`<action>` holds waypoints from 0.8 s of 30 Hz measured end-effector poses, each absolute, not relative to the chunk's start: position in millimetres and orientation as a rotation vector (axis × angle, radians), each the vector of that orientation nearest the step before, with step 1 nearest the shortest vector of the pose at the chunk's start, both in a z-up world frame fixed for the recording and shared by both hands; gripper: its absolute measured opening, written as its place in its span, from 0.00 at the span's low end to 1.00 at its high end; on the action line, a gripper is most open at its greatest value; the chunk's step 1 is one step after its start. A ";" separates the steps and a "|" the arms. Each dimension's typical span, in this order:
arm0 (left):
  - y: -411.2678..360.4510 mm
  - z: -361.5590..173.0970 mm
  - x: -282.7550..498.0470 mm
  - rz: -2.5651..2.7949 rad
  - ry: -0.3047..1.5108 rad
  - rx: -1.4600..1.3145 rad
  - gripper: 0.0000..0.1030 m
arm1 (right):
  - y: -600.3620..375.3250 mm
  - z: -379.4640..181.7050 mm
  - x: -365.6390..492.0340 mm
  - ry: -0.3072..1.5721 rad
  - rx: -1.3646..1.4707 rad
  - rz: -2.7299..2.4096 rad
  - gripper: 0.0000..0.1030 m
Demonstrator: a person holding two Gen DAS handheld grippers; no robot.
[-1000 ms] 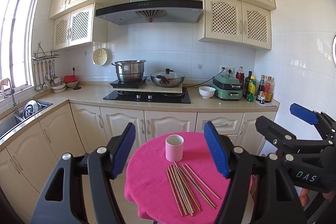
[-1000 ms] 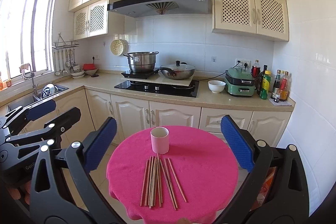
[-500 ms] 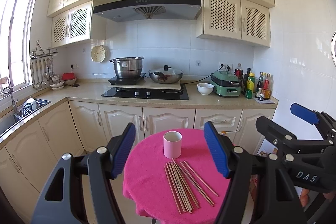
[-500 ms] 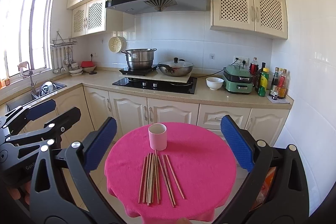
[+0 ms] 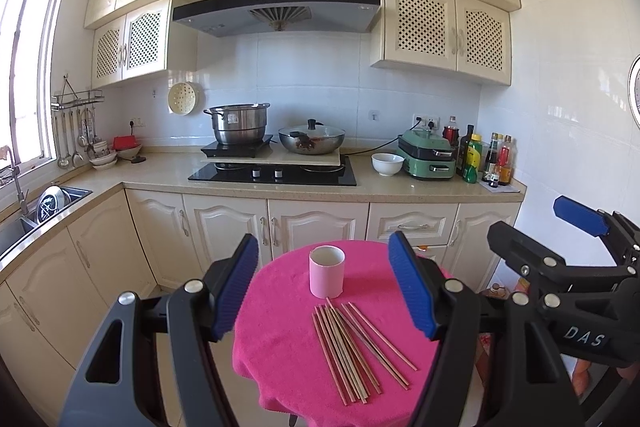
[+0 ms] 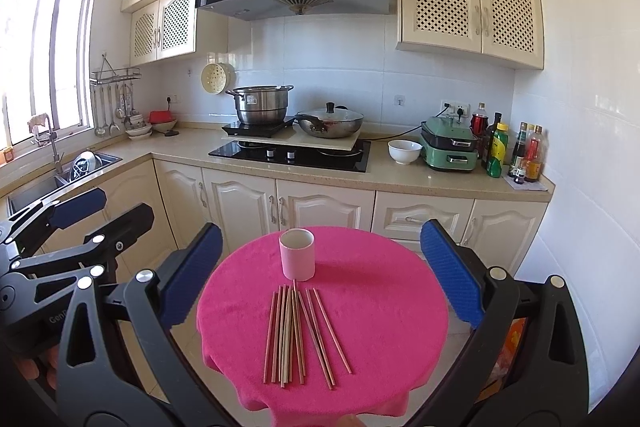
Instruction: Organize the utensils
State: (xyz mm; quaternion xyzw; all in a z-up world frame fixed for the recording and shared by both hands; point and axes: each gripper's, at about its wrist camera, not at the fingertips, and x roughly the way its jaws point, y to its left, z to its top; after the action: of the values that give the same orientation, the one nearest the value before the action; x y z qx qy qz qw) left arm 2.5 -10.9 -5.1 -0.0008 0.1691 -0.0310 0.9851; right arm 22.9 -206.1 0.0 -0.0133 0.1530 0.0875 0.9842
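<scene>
Two claws hang above a small round table [image 6: 400, 307] draped in a bright pink cloth, each spread wide with nothing between its blue-padded fingers. The left claw [image 5: 326, 289] frames the table from its own view, and the right claw [image 6: 322, 277] does the same from the other side; neither touches anything. Each claw also shows at the edge of the other's view.

On the cloth lies a loose bunch of wooden chopsticks [image 6: 298, 333], roughly side by side, with a few on the right fanning outward. Their far tips point toward a pale pink cup [image 6: 297, 254], which stands upright and open-mouthed just beyond them, near the back edge of the table. One chopstick tip reaches close to the cup's base; whether it touches cannot be told. In the left view the same chopsticks [image 5: 358, 347] slant away to the right, near the cup [image 5: 327, 277].

Behind the table runs a cream kitchen counter [image 6: 420, 179] with a steel pot [image 6: 262, 105], a lidded wok [image 6: 330, 123], a white bowl [image 6: 405, 151] and several bottles [image 6: 508, 151].
</scene>
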 end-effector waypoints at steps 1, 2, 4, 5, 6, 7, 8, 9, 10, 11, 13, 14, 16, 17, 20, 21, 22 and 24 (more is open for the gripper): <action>-10.8 -4.6 3.5 -0.063 0.340 0.000 0.65 | -205.2 0.3 23.1 0.307 -0.026 0.172 0.94; -9.8 -4.4 4.2 -0.065 0.341 0.000 0.65 | -204.7 0.4 23.5 0.308 -0.024 0.171 0.94; -8.1 -4.2 5.4 -0.066 0.340 0.001 0.65 | -204.1 0.0 24.6 0.314 -0.018 0.170 0.94; -8.2 -4.5 6.1 -0.067 0.339 0.004 0.65 | -204.0 -0.7 25.6 0.315 -0.015 0.169 0.94; -8.0 -4.7 7.0 -0.067 0.338 0.007 0.65 | -203.7 -1.6 26.0 0.315 -0.016 0.168 0.94; -7.8 -6.5 8.8 -0.068 0.341 0.011 0.65 | -203.4 -2.4 27.5 0.318 -0.017 0.166 0.94; -7.6 -7.4 10.4 -0.070 0.345 0.010 0.65 | -203.3 -3.5 29.3 0.321 -0.018 0.163 0.94; -7.9 -9.5 13.3 -0.072 0.351 0.010 0.65 | -203.1 -5.9 29.3 0.323 -0.019 0.161 0.94; -8.5 -10.4 15.9 -0.073 0.353 0.011 0.65 | -203.2 -7.2 31.6 0.328 -0.020 0.160 0.94; -10.1 -13.1 20.3 -0.073 0.363 0.013 0.65 | -204.3 -9.5 35.0 0.336 -0.021 0.157 0.94; -12.3 -17.4 29.5 -0.077 0.384 0.011 0.65 | -206.4 -14.0 41.9 0.349 -0.023 0.159 0.94; -13.8 -20.4 35.2 -0.080 0.396 0.010 0.65 | -207.9 -17.4 47.5 0.358 -0.022 0.159 0.94; -17.2 -26.8 47.8 -0.081 0.420 0.018 0.65 | -211.2 -23.9 58.8 0.377 -0.023 0.159 0.94; -19.3 -31.1 54.5 -0.079 0.433 0.023 0.65 | -212.9 -27.7 67.8 0.393 -0.022 0.160 0.94; -26.6 -48.5 83.4 -0.072 0.485 0.028 0.65 | -218.9 -42.8 95.1 0.435 -0.023 0.177 0.94; -27.6 -52.7 89.2 -0.070 0.498 0.027 0.65 | -220.2 -48.3 104.5 0.448 -0.028 0.183 0.94; -30.3 -61.4 102.0 -0.066 0.527 0.026 0.65 | -221.9 -53.8 114.9 0.460 -0.036 0.189 0.94; -35.3 -81.4 129.4 -0.066 0.598 0.030 0.65 | -225.1 -69.2 140.3 0.491 -0.050 0.212 0.94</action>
State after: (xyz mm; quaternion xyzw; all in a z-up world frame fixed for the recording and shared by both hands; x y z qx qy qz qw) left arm 129.4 -35.3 -81.4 0.0146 0.2943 -0.0327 0.9550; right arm 140.3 -225.1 -69.2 -0.0249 0.2427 0.1048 0.9641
